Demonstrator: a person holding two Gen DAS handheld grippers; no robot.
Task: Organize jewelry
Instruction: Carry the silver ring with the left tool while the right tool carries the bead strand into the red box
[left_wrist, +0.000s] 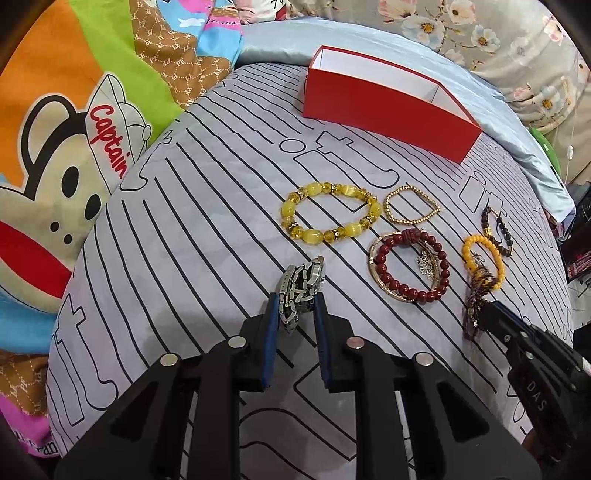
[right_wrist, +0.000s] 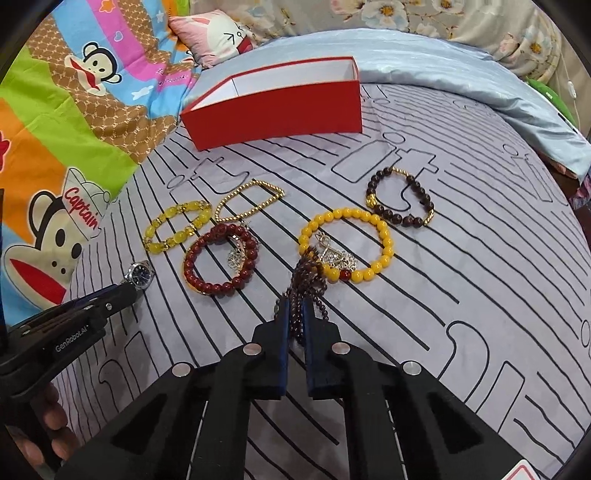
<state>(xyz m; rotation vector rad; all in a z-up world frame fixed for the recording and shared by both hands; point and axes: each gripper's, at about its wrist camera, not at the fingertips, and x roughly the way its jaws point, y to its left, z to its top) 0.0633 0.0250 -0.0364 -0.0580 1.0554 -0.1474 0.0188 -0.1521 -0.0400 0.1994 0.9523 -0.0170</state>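
Metal links of the watch (left_wrist: 301, 288) are sitting between the pads of the left gripper (left_wrist: 297, 306). The jaws are nearly closed and are squeezing the strap near its end, so the heavy watch face is hanging out past the tips. That is the first worry: the strap could be slipping out if the hand is swinging fast, and the watch could be dropping back on the sheet (left_wrist: 207, 229).

At about 12 o'clock from the watch, the red box (left_wrist: 388, 107) is waiting, open on top and looking empty. It is well apart from both grippers, so each carry is a long one.

Moving right, the pale yellow bracelet (left_wrist: 330, 212), the gold chain (left_wrist: 412, 208) and the red beads (left_wrist: 408, 267) are lying loose on the sheet.

At 3 o'clock from those, the right gripper (right_wrist: 295, 306) is pinching a dark bead strand (right_wrist: 303, 284). Its jaws are almost fully closed on the strand. The strand is lying right against the orange bracelet (right_wrist: 347, 247) and a silver charm (right_wrist: 338, 258). I think that is the bigger worry: the beads could be snagging the charm and dragging it along on the way up. Loose loops are dangling too, and they could be catching on the box rim.
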